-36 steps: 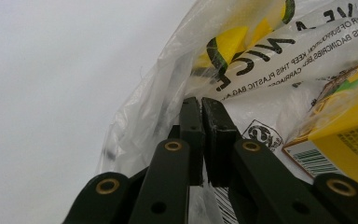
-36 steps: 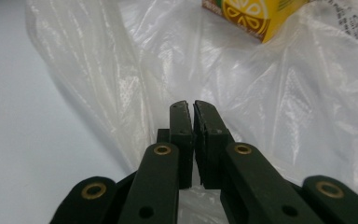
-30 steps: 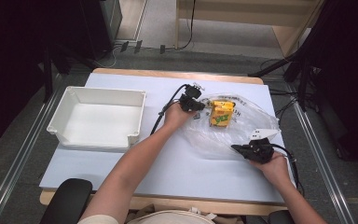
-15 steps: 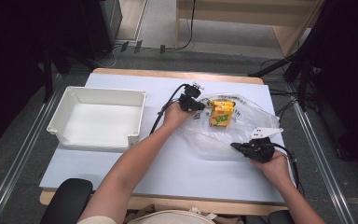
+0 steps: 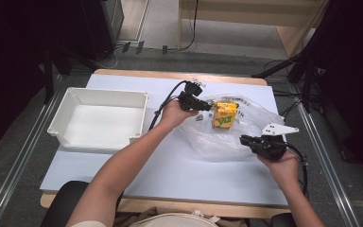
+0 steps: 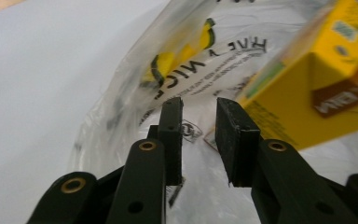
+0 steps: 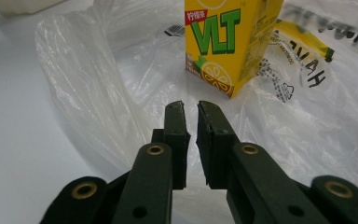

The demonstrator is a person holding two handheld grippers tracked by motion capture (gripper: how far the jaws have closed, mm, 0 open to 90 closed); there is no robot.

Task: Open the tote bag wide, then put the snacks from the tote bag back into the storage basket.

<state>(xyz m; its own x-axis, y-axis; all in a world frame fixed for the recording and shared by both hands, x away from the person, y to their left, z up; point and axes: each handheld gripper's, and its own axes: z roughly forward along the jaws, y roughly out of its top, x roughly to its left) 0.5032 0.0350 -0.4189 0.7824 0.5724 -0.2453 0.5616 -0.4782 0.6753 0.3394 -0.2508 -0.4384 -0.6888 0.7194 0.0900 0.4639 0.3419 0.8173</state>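
now, from the high view: the left gripper (image 5: 203,107) sits at the near-left edge of the clear plastic bag (image 5: 246,137), which lies spread on the pale blue counter (image 5: 179,170), right of centre. a yellow juice carton (image 5: 225,115) lies in the bag, just right of the left gripper. the right gripper (image 5: 246,140) hangs over the bag's near-right side, the person's hand wrapped under it, the grey three-cornered plate on top. well off to the left stands a white tray (image 5: 99,97), apart from everything else.

over to the left gripper view: the jaws have just been opening and stand apart with a clear gap, pads pressing on nothing; the crinkled bag (image 6: 135,93) with its printed lettering shows through the gap and behind the tips. the yellow carton (image 6: 317,79) looms tilted at upper right, close beside the right-hand jaw, and i cannot tell whether they touch.

and the right gripper view: these jaws have just been opening too, a narrow slot between them. whether any film runs through that slot i cannot tell; the bag (image 7: 98,79) lies rumpled under and ahead of the tips. the carton (image 7: 223,42) stands beyond the tips, green letters and a lemon picture facing the camera, and more printed plastic lies to its right.
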